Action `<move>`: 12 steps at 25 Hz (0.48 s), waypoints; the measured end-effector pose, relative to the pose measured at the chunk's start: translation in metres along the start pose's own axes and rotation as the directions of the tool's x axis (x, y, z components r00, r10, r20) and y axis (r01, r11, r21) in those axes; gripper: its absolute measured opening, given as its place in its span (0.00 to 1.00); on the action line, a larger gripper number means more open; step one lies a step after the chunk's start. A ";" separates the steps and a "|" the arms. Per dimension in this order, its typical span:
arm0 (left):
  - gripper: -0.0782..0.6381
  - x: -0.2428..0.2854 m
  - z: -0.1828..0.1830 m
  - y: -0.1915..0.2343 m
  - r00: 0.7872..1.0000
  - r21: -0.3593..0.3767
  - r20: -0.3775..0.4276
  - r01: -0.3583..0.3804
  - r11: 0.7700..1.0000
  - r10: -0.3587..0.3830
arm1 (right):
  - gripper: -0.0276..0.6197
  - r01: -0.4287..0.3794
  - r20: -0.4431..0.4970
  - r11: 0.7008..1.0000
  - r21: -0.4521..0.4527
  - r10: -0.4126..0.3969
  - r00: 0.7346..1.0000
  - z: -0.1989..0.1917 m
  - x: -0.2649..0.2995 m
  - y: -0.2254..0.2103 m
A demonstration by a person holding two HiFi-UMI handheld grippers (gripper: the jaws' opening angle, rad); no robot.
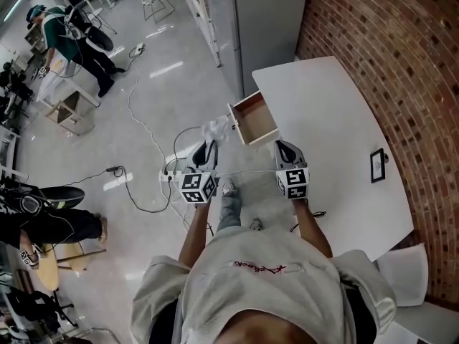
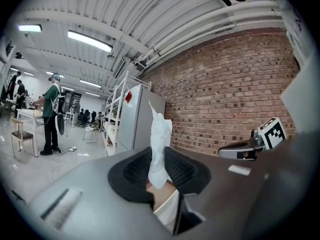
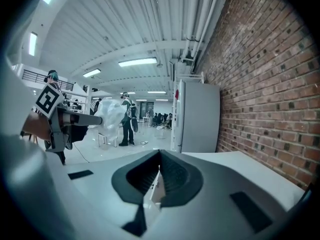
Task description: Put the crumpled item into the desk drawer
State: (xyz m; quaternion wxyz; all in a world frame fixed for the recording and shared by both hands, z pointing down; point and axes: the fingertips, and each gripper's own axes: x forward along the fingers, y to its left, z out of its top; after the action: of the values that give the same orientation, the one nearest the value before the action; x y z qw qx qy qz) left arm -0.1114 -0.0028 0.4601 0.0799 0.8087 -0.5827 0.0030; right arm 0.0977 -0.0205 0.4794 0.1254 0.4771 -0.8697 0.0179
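A: What was found between the jaws on the left?

B: The jaws of the left gripper (image 2: 159,159) were seen partly closed and pressed on the crumpled item (image 2: 160,136). It was a white wad of paper or tissue, pinched at its lower end, with the rest standing up above the jaw tips.

A: And on the right?

B: The jaws of the right gripper (image 3: 160,156) were seen drawn together at their tips, and nothing was held by them. A pale edge was glimpsed through the slit lower down, but what it belonged to could not be told.

A: Where was the item in relation to the drawer?

B: In the head view it was held just beside the drawer (image 1: 252,113), at the left end of the white front panel. It was over the floor (image 1: 158,70) and outside the box. The drawer was pulled out from the edge of the white tabletop (image 1: 337,113), and its brown wooden inside was exposed. The right gripper was held near the other end of the front panel; whether it touched could not be judged.

A: What was noted farther out?

B: A small dark-framed picture (image 1: 377,165) lay on the tabletop toward the brick wall (image 1: 409,56). A grey cabinet (image 1: 269,20) stood beyond the tabletop. Cables (image 1: 143,127) were strewn across the floor, and a person in a green top (image 1: 68,38) was seen well apart at the far left.
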 end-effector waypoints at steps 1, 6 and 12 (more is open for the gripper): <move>0.23 0.008 -0.001 0.002 1.000 -0.001 0.000 0.005 1.000 -0.005 | 0.06 0.000 -0.003 1.000 0.000 0.000 1.000 -0.001 0.006 -0.003; 0.23 0.056 0.004 0.026 0.999 -0.008 0.012 0.041 0.999 -0.041 | 0.06 0.018 -0.008 1.000 -0.009 -0.019 1.000 0.007 0.049 -0.016; 0.23 0.124 0.016 0.065 0.997 -0.019 0.019 0.081 0.997 -0.080 | 0.06 0.054 -0.020 0.998 -0.017 -0.054 0.998 0.023 0.116 -0.039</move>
State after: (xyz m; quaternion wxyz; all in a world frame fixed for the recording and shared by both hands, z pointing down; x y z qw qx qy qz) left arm -0.1346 -0.1420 0.4647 0.0825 0.8307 -0.5504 -0.0133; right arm 0.0654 -0.1410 0.4807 0.1388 0.4990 -0.8553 0.0122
